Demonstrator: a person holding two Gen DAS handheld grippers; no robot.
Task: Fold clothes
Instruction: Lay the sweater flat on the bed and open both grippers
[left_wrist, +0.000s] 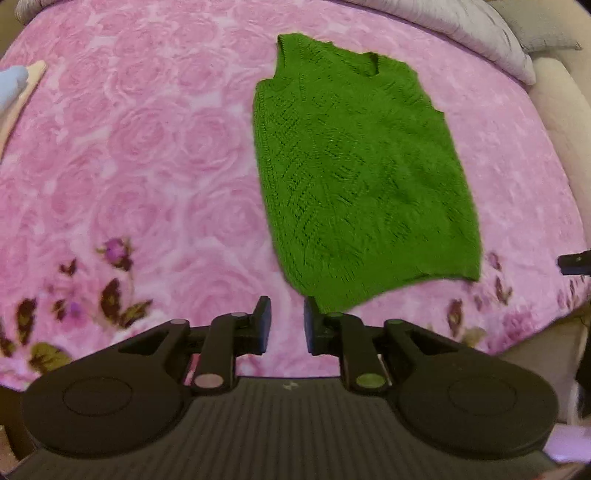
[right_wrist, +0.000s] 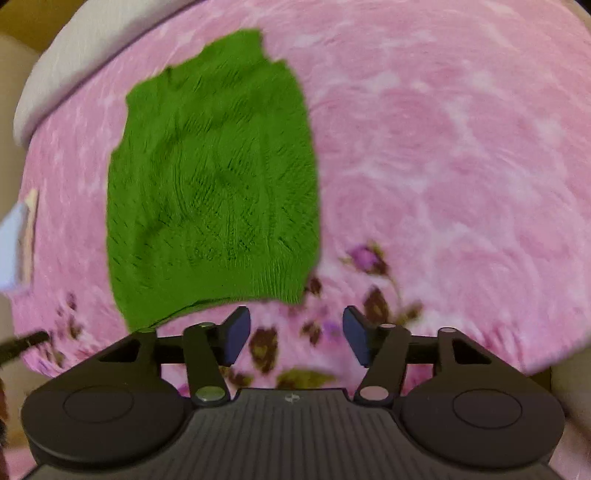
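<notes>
A green knitted vest lies flat on the pink rose-patterned blanket, neckline far, hem near. My left gripper is open, just short of the hem's near left corner, with nothing between its fingers. In the right wrist view the green vest fills the left of the frame. My right gripper is open above the blanket, just right of and below the hem's right corner, holding nothing. A dark tip of the other gripper shows at the far right edge of the left wrist view.
A pale grey pillow lies along the far edge of the bed. A light blue and cream object sits at the far left. The blanket's near edge carries dark flower prints. A beige surface borders the bed on the right.
</notes>
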